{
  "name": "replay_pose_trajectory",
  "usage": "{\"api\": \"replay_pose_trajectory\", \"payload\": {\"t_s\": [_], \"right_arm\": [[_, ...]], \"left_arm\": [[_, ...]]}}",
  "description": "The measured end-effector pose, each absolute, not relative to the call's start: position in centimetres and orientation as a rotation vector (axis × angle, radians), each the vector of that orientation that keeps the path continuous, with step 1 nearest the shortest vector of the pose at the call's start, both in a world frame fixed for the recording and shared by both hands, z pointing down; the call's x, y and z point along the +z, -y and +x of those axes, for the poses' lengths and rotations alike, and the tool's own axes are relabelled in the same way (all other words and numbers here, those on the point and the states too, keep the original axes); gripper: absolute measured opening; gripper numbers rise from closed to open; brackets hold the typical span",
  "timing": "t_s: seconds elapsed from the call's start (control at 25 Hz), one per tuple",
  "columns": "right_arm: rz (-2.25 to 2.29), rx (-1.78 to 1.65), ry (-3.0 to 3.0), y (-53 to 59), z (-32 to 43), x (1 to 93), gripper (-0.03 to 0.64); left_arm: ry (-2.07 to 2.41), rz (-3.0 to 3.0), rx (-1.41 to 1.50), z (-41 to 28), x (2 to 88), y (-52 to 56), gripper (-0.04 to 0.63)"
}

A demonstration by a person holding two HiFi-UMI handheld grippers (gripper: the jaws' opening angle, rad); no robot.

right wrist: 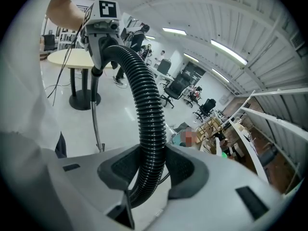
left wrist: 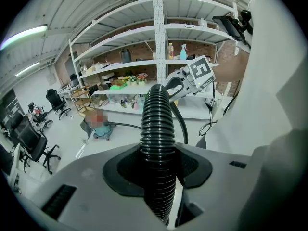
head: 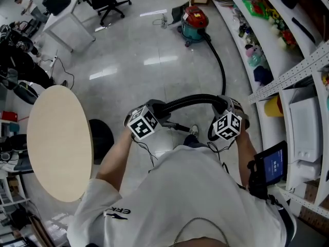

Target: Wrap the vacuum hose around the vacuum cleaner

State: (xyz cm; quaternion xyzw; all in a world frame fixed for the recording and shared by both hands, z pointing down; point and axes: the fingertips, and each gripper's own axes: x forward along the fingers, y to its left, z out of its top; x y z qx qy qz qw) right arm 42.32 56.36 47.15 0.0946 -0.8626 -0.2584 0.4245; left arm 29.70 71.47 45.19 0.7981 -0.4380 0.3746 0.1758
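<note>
Overhead, hose [head: 194, 100] reaches vacuum cleaner [head: 194, 22]; gripper views show jaws gripping hose.

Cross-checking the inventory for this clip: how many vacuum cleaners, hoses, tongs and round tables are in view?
Red-topped teal vacuum cleaner: 1
Black ribbed vacuum hose: 1
Grey tongs: 2, the left tongs and the right tongs, each closed on the hose
Round beige-topped table: 1
Total: 5
</note>
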Motion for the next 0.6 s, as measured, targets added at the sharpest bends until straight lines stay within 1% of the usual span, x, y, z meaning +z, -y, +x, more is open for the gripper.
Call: {"api": "replay_pose_trajectory", "payload": {"t_s": [0.28,0.6], "right_arm": [[0.306,-0.643,2.166,-49.9,41.1,45.8,0.163],[0.401,-0.655,2.189,-42.6,41.5,44.5,0.162]], "left_arm": [[1.221,2.279,1.042,28.4,44.5,-65.1,0.15],[1.225,2.32,1.061,28.7,43.5,-57.6,0.15]]}}
